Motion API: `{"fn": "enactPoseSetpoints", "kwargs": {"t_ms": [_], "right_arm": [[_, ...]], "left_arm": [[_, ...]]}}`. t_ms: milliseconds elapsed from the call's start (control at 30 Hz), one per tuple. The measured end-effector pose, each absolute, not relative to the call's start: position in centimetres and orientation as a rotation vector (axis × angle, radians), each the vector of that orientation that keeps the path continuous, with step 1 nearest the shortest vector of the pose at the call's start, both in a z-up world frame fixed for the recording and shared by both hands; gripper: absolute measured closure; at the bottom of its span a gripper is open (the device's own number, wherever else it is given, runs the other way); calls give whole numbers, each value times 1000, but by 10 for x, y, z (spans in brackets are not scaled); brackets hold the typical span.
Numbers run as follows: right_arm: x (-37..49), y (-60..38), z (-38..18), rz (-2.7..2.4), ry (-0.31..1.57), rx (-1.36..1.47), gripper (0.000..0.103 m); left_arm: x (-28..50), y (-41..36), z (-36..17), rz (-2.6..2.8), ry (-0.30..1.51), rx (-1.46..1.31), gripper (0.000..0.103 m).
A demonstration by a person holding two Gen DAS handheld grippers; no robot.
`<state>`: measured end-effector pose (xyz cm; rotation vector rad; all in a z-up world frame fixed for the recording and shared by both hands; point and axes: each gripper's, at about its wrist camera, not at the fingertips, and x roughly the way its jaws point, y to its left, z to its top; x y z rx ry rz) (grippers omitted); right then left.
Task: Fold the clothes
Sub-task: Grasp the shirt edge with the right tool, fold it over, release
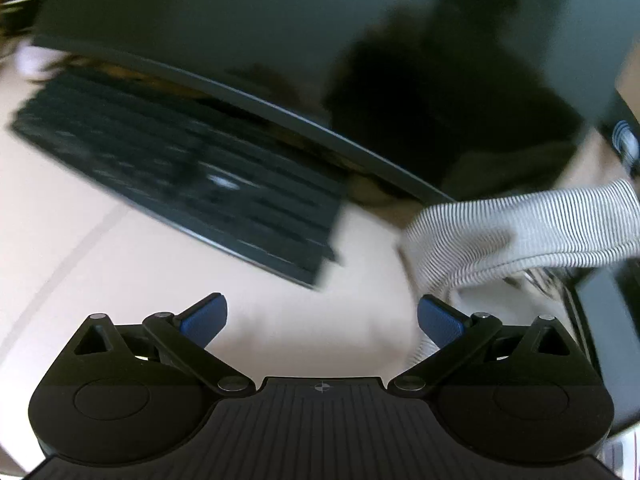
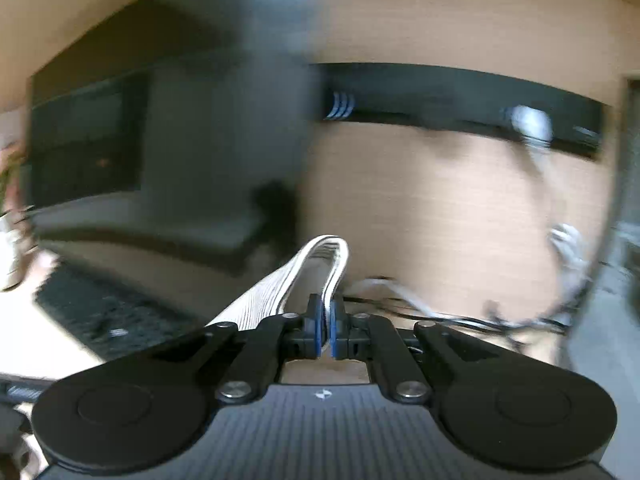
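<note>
A white garment with thin dark stripes [image 1: 520, 232] hangs at the right of the left wrist view, lifted off the pale desk [image 1: 120, 272]. My left gripper [image 1: 322, 320] is open and empty, its blue pads wide apart, just left of and below the cloth. My right gripper [image 2: 325, 334] is shut on a fold of the same striped garment [image 2: 316, 264], which loops up from between the pads and trails down to the left. Both views are blurred by motion.
A black keyboard [image 1: 180, 184] lies on the desk, in front of a dark monitor [image 1: 240, 32]. The right wrist view shows the monitor [image 2: 160, 140], a black bar-shaped device [image 2: 460, 100] on a wood-toned wall, and loose cables [image 2: 460, 316].
</note>
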<state>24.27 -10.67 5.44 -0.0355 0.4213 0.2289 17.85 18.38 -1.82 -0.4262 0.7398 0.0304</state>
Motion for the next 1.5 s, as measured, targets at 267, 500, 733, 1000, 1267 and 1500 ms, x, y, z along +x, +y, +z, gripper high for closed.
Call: {"fn": "enactPoseSetpoints", "kwargs": {"t_ms": [267, 500, 733, 1000, 1267, 1500], "right_arm": [[275, -179, -1, 96, 494, 7, 99], [284, -228, -73, 7, 659, 41, 99], [271, -250, -81, -77, 643, 21, 98], [272, -246, -50, 5, 585, 167, 52], [290, -231, -89, 69, 727, 200, 83], [290, -228, -43, 128, 573, 131, 86]], "left_arm": [[189, 109, -32, -144, 832, -337, 0], [208, 71, -33, -233, 858, -247, 0], [242, 40, -31, -312, 857, -208, 0], [279, 12, -46, -430, 843, -206, 0], [303, 21, -69, -384, 889, -215, 0], [309, 30, -59, -342, 835, -209, 0]]}}
